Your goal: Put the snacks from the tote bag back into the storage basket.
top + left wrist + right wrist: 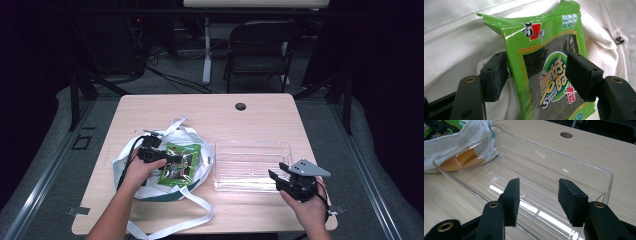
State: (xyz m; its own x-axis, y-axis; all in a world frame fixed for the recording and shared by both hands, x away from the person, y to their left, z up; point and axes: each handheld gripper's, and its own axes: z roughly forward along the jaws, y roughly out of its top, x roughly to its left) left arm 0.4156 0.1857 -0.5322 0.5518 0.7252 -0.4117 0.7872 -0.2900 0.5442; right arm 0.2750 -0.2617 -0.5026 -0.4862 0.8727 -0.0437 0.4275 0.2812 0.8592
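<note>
— Straddling the green seaweed packet [549, 72] with my left gripper [172, 161] right now. The jaws stand wide, one pad on each side of it, neither one pressing yet as far as I can tell from the left gripper view.

— Where is the packet sitting?

— In the mouth of the white cloth bag [127, 170] at the left of the table [200, 107], standing tilted on its edge among the folds. The clear plastic bin [252, 166] lies just to the right of the bag, empty, touching or nearly touching the cloth.

— And your other hand?

— My right gripper [537, 200] hovers at the bin's near corner, jaws wide, holding nothing.

— What worries you?

— Three things. The packet is glossy film and puffy, so I judge a shallow pinch near its edge could let it slide out as I lift. The left pad sits close against the cloth; if I close carelessly I may catch a fold of the bag along with the packet and drag the whole bag toward the bin. And the long white strap [192, 212] loops across the table in front of my left forearm, so it could snag on the way across.

— So?

— I'd say close squarely on the middle of the packet, then lift straight up before moving right.
</note>
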